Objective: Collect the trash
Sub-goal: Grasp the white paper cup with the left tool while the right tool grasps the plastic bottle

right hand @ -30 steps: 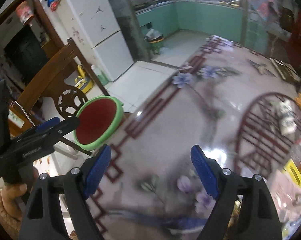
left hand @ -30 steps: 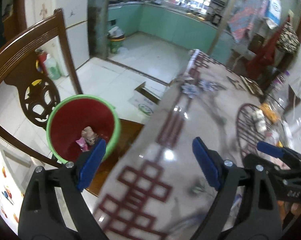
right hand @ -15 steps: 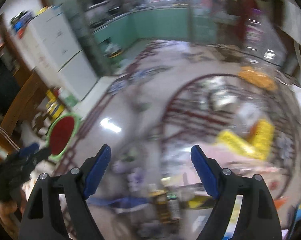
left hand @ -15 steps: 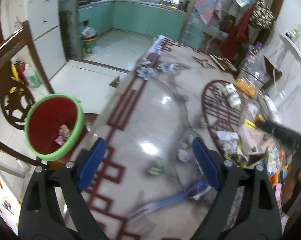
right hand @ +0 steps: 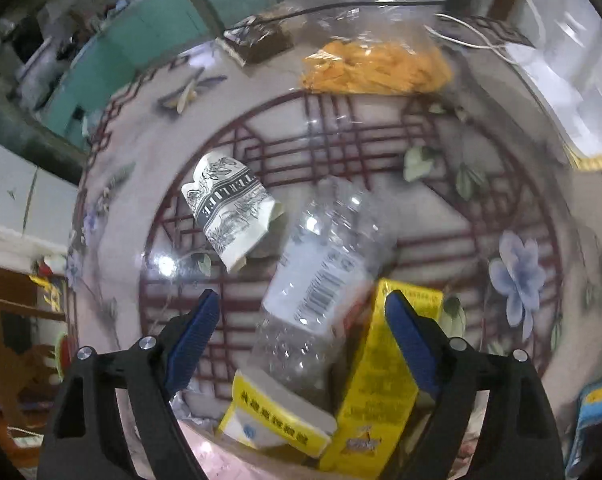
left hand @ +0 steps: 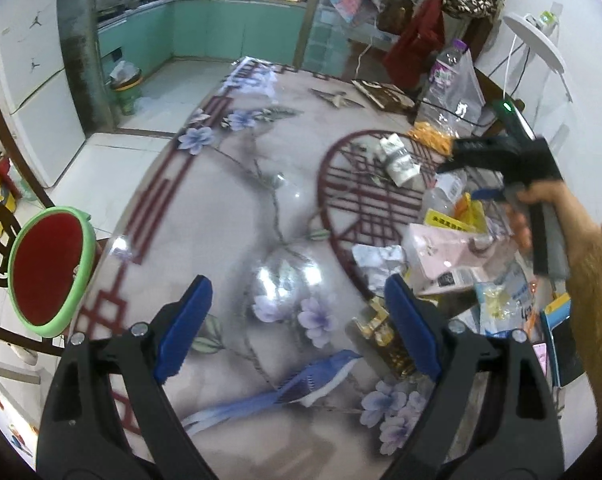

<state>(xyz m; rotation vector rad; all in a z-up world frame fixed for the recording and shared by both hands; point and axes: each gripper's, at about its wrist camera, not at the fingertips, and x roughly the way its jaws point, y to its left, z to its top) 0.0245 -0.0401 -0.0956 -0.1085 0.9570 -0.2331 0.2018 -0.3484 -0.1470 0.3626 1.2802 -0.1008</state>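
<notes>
Reaching for more rubbish on the bench (left hand: 229, 216).
Both tongs, left (left hand: 297, 324) and right (right hand: 301, 332), are gaping empty; the right's jaws have just been widening over the clear crushed plastic bottle (right hand: 321, 264), while the red green-rimmed bin (left hand: 47, 270) is waiting off the bench's left edge.

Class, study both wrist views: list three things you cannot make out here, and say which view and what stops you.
1. Inside of the red bin, left wrist view: seen edge-on, its contents are hidden.
2. Base of the clear plastic bottle, right wrist view: the white and yellow box covers it.
3. Print on the yellow carton, right wrist view: blurred, partly behind the right gripper.

Two yellow boxes (right hand: 375, 384) (right hand: 277, 412), one clear bottle (right hand: 321, 276), one crumpled carton (right hand: 231, 208), one bin (left hand: 47, 270) (red inside)
</notes>
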